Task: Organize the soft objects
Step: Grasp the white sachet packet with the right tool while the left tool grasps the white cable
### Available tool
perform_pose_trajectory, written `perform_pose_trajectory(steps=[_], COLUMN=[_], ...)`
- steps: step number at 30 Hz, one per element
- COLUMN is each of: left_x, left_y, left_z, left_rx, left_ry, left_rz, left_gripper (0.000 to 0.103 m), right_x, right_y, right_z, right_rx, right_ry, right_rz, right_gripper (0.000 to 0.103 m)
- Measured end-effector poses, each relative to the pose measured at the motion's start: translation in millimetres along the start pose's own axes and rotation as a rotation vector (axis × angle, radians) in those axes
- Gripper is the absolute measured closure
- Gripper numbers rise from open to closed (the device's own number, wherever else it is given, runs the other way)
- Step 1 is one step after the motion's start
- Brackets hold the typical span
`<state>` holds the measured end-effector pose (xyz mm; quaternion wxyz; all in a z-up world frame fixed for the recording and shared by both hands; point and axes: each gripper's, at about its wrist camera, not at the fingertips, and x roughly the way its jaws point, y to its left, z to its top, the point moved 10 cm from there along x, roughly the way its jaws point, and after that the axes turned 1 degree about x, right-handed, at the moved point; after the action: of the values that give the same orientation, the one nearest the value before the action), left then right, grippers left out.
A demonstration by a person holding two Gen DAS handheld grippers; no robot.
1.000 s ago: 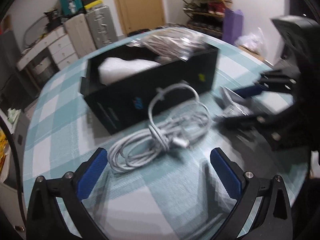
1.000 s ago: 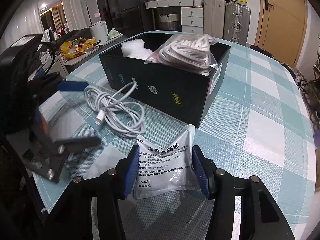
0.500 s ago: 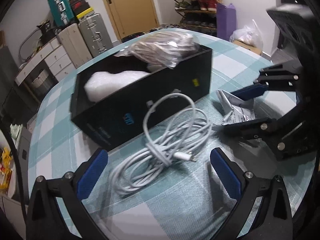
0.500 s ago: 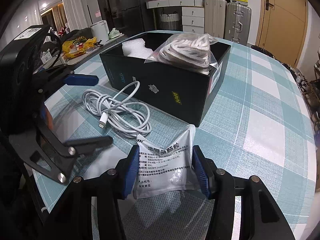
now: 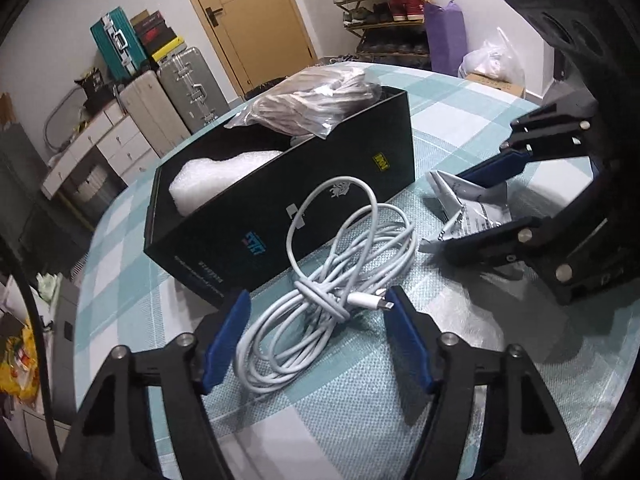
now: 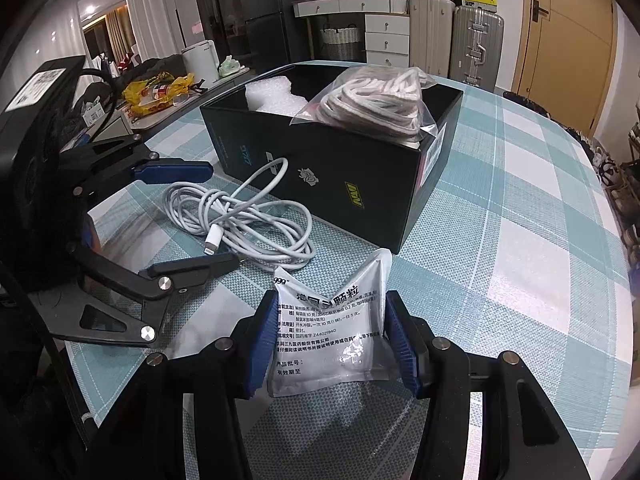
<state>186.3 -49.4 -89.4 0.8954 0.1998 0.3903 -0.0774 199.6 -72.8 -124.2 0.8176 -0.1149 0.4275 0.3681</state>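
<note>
My left hand-held gripper [image 5: 316, 340] has been closing around the coiled white cable [image 5: 332, 280] at frame centre, pads not yet pressing, while the right hand-held gripper [image 6: 332, 340] clamps the sachet [image 6: 332, 320], both bound for the black box [image 6: 360, 184]

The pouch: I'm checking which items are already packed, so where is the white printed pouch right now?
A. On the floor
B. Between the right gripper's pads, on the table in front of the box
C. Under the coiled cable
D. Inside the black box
B: the pouch sits on the tablecloth with the right gripper clamped on its sides, outside the box.
</note>
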Motion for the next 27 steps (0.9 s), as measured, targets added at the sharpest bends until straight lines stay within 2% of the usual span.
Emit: perform_pose_trajectory(steps=[9,13,14,17,27], left_x=[-15,-20,-22,-23,-27], left_y=[0,5,7,12,19], left_z=[-2,-2,-2,-2,-4], left_rx=[-0.034,-0.085,-0.103,-0.149,-0.215], left_ry=[-0.031,-0.052,-0.059,-0.06,-0.076], left_rz=[-0.024,-0.056,-0.065,-0.096,-0.139], left_gripper=[0.052,0.07,0.084,0.084,0.085], right_x=[0,0,0,-1,-5], right_y=[1,2,2,2,3], right_z=[1,1,1,1,4], right_rx=[-0.007,-0.011,-0.012,-0.012,-0.01], right_ry=[-0.001,-0.004,-0.004,-0.008,-0.028], right_rz=[0.001,0.006,0.006,0.009,0.02], right_gripper=[0.05,0.05,0.05,0.05,0.05])
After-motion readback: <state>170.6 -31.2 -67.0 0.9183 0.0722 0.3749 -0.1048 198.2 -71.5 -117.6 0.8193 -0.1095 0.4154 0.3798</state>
